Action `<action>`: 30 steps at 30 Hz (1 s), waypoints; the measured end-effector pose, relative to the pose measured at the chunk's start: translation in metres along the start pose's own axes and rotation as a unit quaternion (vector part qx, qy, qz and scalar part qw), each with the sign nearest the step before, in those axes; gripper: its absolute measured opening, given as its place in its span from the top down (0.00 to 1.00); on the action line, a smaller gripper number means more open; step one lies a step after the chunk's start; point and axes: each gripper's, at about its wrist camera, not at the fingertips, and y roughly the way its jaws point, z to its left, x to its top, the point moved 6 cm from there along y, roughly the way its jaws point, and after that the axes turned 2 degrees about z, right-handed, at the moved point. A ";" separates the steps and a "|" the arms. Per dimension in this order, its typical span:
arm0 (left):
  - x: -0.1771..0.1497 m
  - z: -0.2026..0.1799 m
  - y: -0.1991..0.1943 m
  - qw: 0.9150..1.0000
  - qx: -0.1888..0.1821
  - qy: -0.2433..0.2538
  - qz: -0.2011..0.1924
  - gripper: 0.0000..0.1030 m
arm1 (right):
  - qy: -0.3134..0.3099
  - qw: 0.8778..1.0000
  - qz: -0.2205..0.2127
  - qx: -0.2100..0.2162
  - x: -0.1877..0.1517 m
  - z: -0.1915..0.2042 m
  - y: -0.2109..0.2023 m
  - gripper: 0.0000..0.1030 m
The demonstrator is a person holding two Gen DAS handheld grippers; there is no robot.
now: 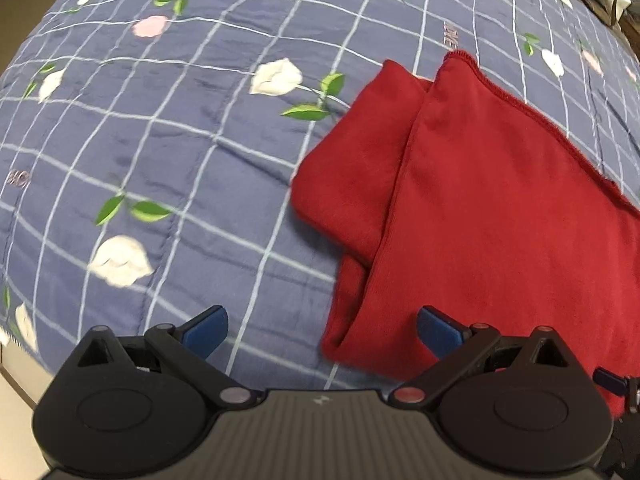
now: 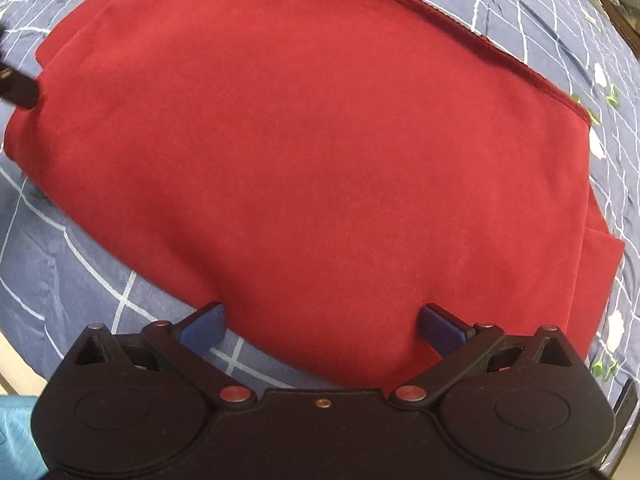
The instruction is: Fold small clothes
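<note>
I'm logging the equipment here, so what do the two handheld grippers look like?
The left gripper and the right gripper match: black bodies with round housings, angled linkage arms with silver and reddish pivot pins, and blue finger pads. No sleeves or cables show.

Both cameras sit on the grippers and look down at the bed. The left view is farther back: the red cloth (image 1: pixel 480 208) fills its right half. The right view is very close, cloth (image 2: pixel 320 152) filling the frame. Both show the blue blanket (image 1: pixel 180 152)
</note>
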 end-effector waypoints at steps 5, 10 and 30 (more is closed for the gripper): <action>0.008 -0.010 0.016 1.000 0.013 0.014 0.014 0.00 | -0.068 0.997 0.009 -0.026 -0.007 0.013 0.006 0.00; 0.011 -0.019 0.024 0.999 0.013 0.025 0.026 0.00 | -0.050 0.998 0.019 -0.040 -0.005 0.011 0.009 0.00; 0.019 -0.019 0.045 0.998 0.007 0.031 0.061 0.00 | -0.046 0.998 0.019 -0.039 -0.003 0.008 0.008 0.00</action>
